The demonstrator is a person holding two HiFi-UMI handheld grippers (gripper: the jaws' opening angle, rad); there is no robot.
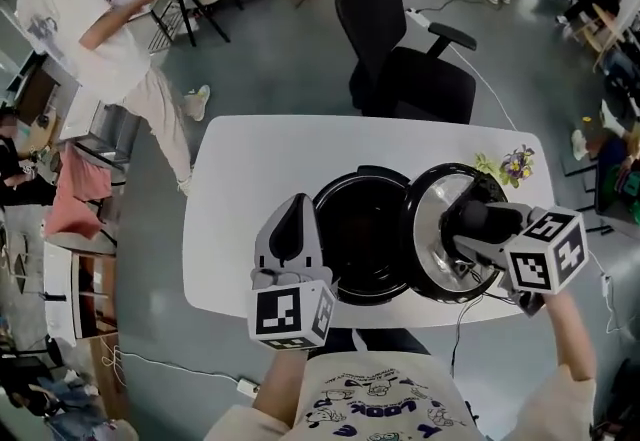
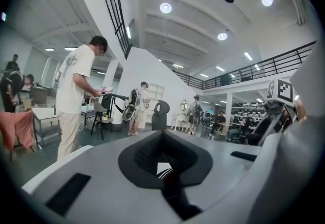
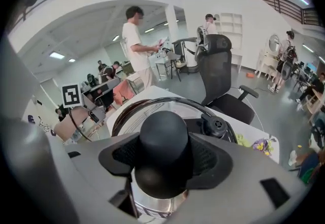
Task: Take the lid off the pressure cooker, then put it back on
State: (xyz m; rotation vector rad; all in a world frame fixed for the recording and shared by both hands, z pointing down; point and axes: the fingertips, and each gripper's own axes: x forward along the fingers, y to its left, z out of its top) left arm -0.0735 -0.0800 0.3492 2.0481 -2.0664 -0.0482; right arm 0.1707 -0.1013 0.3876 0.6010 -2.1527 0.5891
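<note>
The pressure cooker pot (image 1: 360, 229) stands uncovered at the table's near middle, its dark inside showing. Its steel lid (image 1: 437, 221) hangs tilted just right of the pot, with its edge overlapping the pot's right rim. My right gripper (image 1: 480, 226) is shut on the lid's black knob (image 3: 163, 141), which fills the gap between the jaws; the lid's rim (image 3: 133, 111) curves beyond it. My left gripper (image 1: 290, 226) is shut with nothing in it, beside the pot's left rim. In the left gripper view the left gripper (image 2: 165, 169) points level, out into the room.
The white table (image 1: 240, 209) has a small flower sprig (image 1: 515, 166) at its far right corner. A black office chair (image 1: 400, 49) stands behind the table. A person (image 1: 90, 39) stands far left. A cable (image 1: 465, 307) hangs off the near table edge.
</note>
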